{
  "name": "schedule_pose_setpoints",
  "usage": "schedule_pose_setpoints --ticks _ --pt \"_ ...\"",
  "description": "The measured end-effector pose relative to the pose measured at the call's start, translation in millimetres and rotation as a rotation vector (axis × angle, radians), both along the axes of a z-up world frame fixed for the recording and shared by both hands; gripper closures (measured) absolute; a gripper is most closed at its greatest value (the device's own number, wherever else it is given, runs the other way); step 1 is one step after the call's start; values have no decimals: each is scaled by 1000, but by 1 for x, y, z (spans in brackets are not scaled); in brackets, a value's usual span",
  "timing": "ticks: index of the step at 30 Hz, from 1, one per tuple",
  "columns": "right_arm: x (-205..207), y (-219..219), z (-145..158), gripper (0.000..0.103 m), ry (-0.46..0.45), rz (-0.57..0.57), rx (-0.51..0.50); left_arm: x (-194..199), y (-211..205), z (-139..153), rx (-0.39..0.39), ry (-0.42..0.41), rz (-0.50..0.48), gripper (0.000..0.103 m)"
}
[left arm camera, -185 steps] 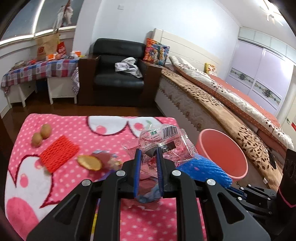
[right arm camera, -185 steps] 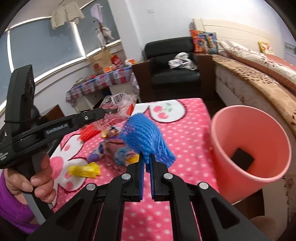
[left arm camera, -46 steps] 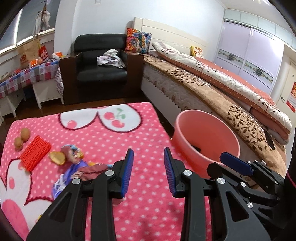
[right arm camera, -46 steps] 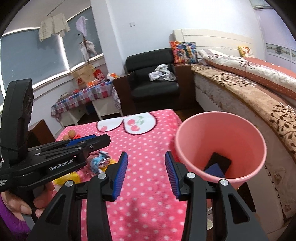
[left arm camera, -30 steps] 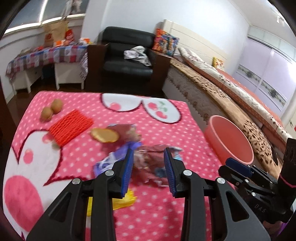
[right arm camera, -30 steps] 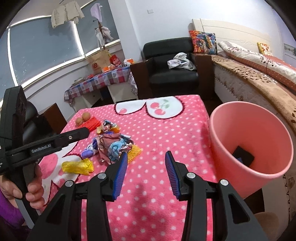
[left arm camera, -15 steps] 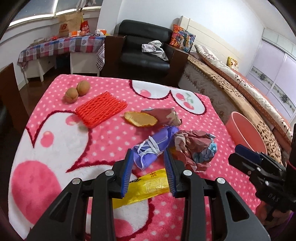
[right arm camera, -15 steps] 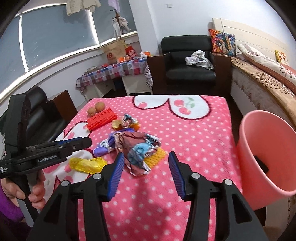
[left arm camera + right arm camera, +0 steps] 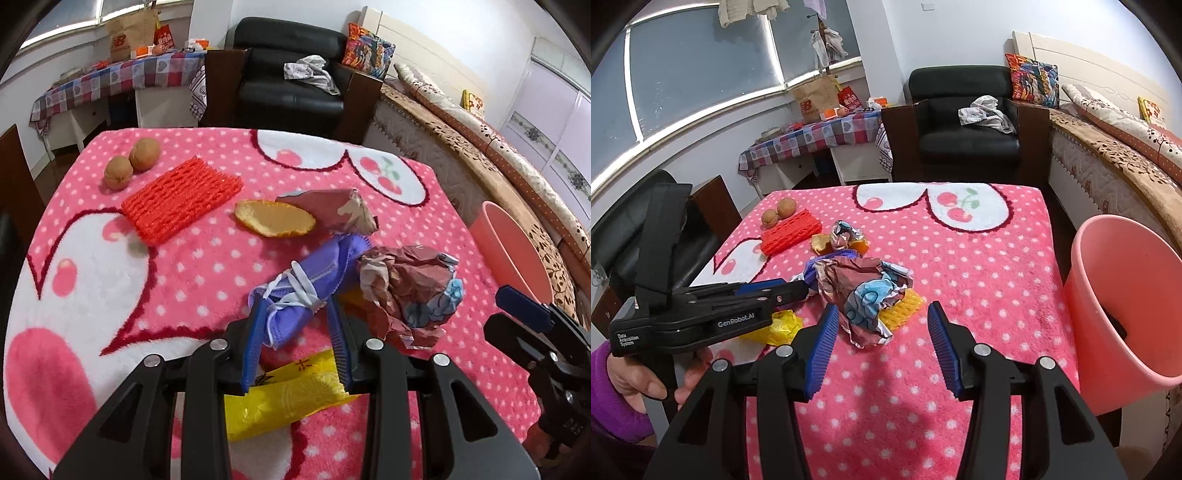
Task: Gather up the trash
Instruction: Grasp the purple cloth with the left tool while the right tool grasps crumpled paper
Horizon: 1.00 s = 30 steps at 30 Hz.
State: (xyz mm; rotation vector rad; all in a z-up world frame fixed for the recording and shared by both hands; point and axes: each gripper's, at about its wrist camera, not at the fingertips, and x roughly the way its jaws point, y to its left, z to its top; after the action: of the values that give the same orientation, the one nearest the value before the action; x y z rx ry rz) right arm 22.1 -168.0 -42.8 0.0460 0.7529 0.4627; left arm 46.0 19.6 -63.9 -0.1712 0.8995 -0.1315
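On the blanket (image 9: 207,254), two round fruits (image 9: 133,162) sit near the far left corner with the foam net (image 9: 181,199) just before them, the peel (image 9: 273,218), mask (image 9: 310,284) and crumpled wrapper (image 9: 406,291) cluster mid-blanket (the mask touching the wrapper's left side), and the bin (image 9: 1126,295) stands off the right edge.

A pink dotted blanket (image 9: 207,258) covers the table. At 12 o'clock beyond it stands a black armchair (image 9: 291,92) with crumpled cloth (image 9: 310,72); at 10 o'clock a checked table (image 9: 122,77); at 2 o'clock a bed (image 9: 480,129).
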Motion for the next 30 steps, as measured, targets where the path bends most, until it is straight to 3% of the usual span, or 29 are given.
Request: schedule_pose_setpoints --ticks 24,30 --pt "13 15 -5 53 12 50 -15 -3 10 -9 -25 54 11 69" --pt "29 15 -14 52 70 42 10 -5 14 -8 -51 42 16 78"
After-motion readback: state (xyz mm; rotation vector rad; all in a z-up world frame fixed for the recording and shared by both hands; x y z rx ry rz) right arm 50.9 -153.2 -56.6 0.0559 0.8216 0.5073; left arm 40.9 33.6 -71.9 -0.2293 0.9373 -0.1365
